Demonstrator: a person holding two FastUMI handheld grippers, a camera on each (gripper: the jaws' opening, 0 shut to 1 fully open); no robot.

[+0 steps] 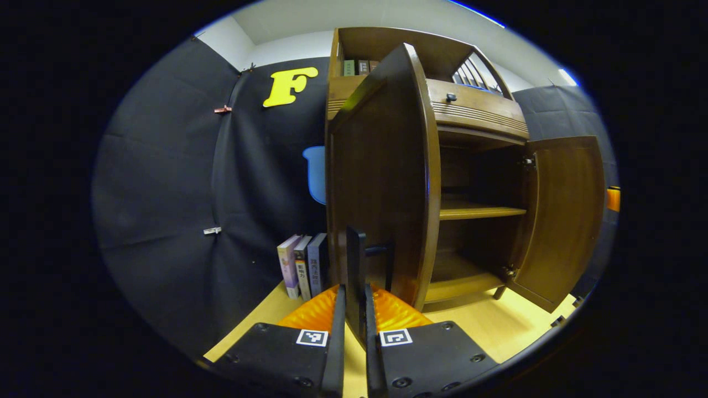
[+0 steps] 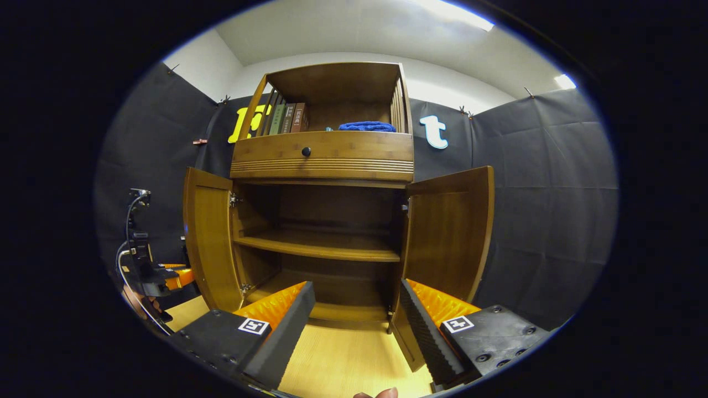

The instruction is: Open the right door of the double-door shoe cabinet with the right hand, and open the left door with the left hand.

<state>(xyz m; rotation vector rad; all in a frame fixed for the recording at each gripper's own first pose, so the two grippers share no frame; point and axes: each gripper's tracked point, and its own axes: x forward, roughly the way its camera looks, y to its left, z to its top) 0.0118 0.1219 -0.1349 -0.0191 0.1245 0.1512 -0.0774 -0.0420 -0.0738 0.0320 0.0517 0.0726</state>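
Wooden shoe cabinet point(image 2: 323, 160) standing on pale flooring, with both lower doors swung out. Left door point(image 1: 381, 182) seen nearly edge-on in the left gripper view, upright, long axis vertical, directly ahead of the left gripper point(image 1: 354, 309). Fingers of that gripper drawn nearly together on a dark vertical handle point(image 1: 355, 260) of this door; clamped on it, judging by the thin bar rising between the pads. Right door point(image 2: 451, 232) open wide at the other side of the cabinet, just beyond the right gripper point(image 2: 354, 320), whose fingers stand well apart and touch nothing. Inside the cabinet, a bare middle shelf point(image 2: 321, 247) and bottom board. Above the doors, a drawer with a dark knob point(image 2: 306, 151); on top of it, books point(image 2: 287, 118) and a blue cloth point(image 2: 366, 126). More books point(image 1: 303, 265) upright on the floor left of the cabinet. Task probably almost done: only release of the handle remaining, with withdrawal straight back from the cabinet, away from the door edge.
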